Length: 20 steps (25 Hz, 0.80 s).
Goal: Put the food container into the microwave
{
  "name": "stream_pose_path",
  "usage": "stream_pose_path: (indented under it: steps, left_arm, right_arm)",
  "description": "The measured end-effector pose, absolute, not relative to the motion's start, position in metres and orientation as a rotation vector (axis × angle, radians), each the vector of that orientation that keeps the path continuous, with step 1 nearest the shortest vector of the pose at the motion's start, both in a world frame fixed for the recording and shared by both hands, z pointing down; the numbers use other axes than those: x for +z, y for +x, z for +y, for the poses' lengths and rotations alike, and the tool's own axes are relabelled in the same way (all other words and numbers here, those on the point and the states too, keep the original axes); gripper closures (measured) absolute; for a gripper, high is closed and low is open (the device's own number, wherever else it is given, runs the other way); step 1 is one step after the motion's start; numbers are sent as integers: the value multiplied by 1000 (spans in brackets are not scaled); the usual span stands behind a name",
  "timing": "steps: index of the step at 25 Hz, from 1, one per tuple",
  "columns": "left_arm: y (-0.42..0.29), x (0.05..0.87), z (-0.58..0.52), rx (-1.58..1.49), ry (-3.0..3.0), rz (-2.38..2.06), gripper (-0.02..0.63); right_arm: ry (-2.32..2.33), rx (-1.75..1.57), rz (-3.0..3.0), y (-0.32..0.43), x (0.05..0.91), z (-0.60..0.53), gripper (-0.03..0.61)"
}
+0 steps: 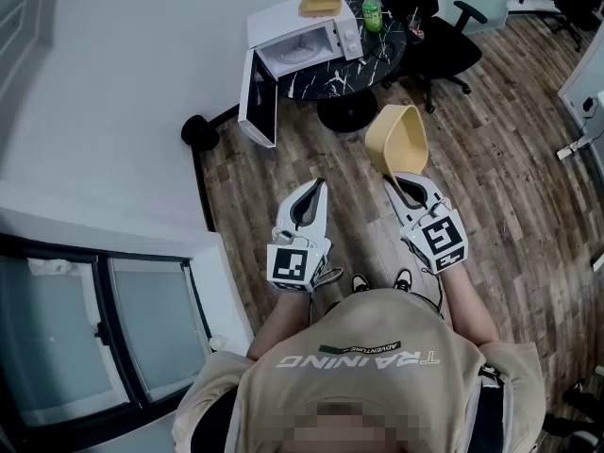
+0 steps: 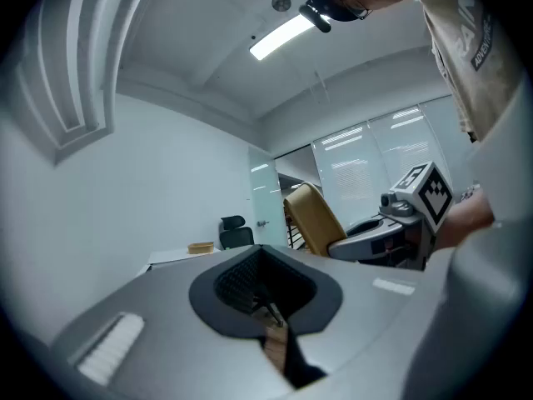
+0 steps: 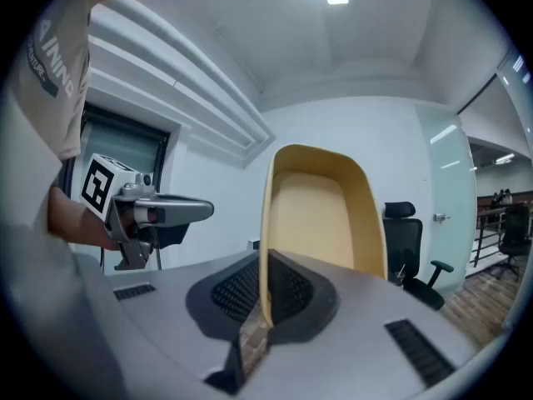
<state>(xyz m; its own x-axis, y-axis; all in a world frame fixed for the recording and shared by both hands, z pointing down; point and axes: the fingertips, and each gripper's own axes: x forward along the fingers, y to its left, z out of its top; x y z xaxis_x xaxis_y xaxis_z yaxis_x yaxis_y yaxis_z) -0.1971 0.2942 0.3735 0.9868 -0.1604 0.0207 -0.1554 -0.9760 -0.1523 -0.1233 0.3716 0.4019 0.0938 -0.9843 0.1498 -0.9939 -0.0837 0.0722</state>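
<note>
**Surroundings.** In the head view, a white microwave (image 1: 307,36) stands at 12 o'clock from the person, on a round black marble-pattern table (image 1: 363,64). Its door (image 1: 257,97) is swung fully open toward 11 o'clock, and the cavity faces the person. A second tan tray (image 1: 321,6) lies on top of the microwave. A green bottle (image 1: 372,12) stands on the table just beside the microwave at 1 o'clock. A black office chair (image 1: 439,36) sits at 1 o'clock, close against the table. A black round object (image 1: 199,132) rests on the floor by the wall at 11 o'clock. Wood plank floor (image 1: 491,187) lies between the person and the table.

**Task item.** The yellow food container (image 1: 396,138) is in the air at 12 to 1 o'clock, well apart from the microwave. It is tipped on edge, with its open side toward the left gripper.

**Grippers.** The right gripper (image 1: 398,181) is extended forward, and its jaws are clenched on the rim and wall of the food container. The left gripper (image 1: 314,189) is held level beside it at 11 o'clock. Its jaws are pressed together with nothing between them, and the two grippers are apart. Both marker cubes face up toward the head camera.
</note>
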Motion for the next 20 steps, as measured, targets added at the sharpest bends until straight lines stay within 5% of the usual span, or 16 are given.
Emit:
stream_pose_path:
  steps: [20]
  left_arm:
    - [-240, 424, 263, -113, -3105, 225, 623]
  right_arm:
    - [2135, 217, -1963, -157, 442, 336, 566]
